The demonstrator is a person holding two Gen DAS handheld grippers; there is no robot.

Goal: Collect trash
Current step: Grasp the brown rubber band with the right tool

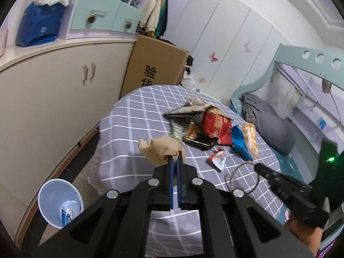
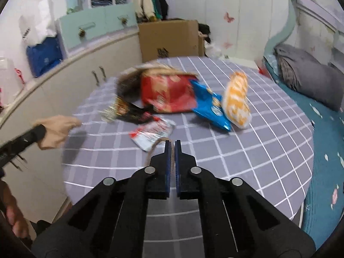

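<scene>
Left claw (image 1: 175, 158) is closed tight on a crumpled tan wad (image 1: 160, 150), held clear of the counter (image 1: 120, 133) at centre frame in the left view. The white bin (image 1: 60, 202) stands on the floor at lower left of that view, beside the counter edge, with one white-and-blue packet already inside. Right claw (image 2: 172, 145) is nearly closed on a loop of brown string (image 2: 158, 145), which curls off its tip at centre frame in the right view; the grip looks slight. Remaining trash lies grouped on the counter: a red bag (image 2: 167, 94), a blue wrapper (image 2: 209, 107), an orange-and-white bag (image 2: 236, 99), a black wrapper (image 2: 129, 111) and a small red-and-white wrapper (image 2: 152, 132), the last just beyond the right claw. Judgement: the step in hand is carrying the wad to the bin. It should be brought directly above the opening and lowered close before release, as light paper may drift. The string should be gripped firmly so it does not slip
</scene>
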